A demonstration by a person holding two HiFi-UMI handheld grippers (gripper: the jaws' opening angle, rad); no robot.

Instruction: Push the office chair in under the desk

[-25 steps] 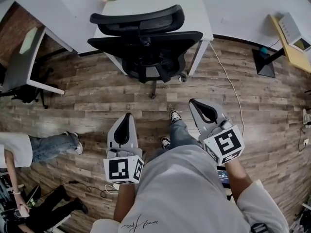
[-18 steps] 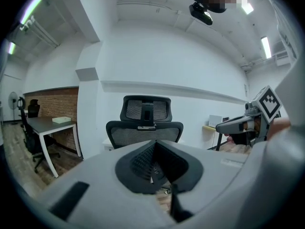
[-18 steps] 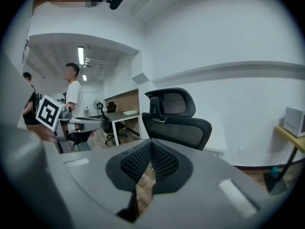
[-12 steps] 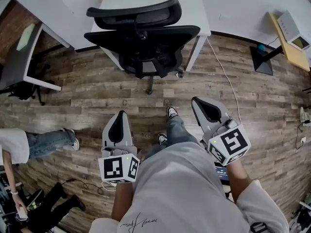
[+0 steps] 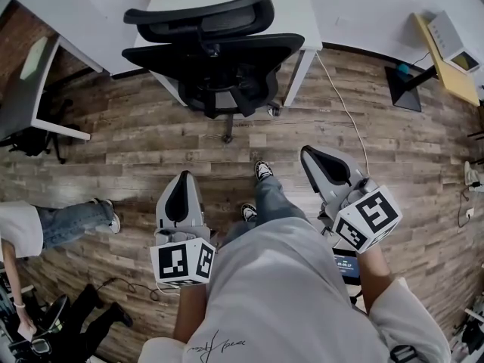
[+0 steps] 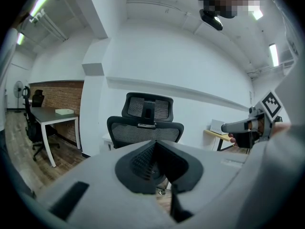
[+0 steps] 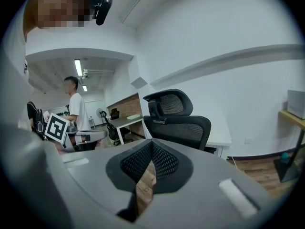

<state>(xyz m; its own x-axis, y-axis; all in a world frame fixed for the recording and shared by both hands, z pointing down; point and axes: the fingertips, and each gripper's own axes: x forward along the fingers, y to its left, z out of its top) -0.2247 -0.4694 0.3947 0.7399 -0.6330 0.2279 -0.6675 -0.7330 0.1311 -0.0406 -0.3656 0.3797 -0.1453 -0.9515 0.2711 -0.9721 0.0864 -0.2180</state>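
Observation:
A black mesh office chair (image 5: 219,55) with a headrest stands with its back towards me, its seat partly under the white desk (image 5: 302,6). Both grippers hang over the wood floor well short of the chair and touch nothing. My left gripper (image 5: 181,178) is shut and empty. My right gripper (image 5: 311,156) is also shut and empty. In the left gripper view the chair (image 6: 145,128) is straight ahead beyond the closed left gripper (image 6: 155,144). In the right gripper view the chair (image 7: 176,120) stands ahead, slightly right of the closed right gripper (image 7: 151,144).
A grey desk (image 5: 41,70) with another black chair (image 5: 30,138) stands at the left. A person (image 5: 45,229) stands on the floor at the lower left. A white cable (image 5: 344,104) runs along the floor right of the desk leg. A yellow table (image 5: 446,66) and a black stand (image 5: 404,89) are at the right.
The chair and desk have shifted a little up and left in the head view. My right gripper has drifted slightly right. My feet have stepped. Both grippers stay shut.

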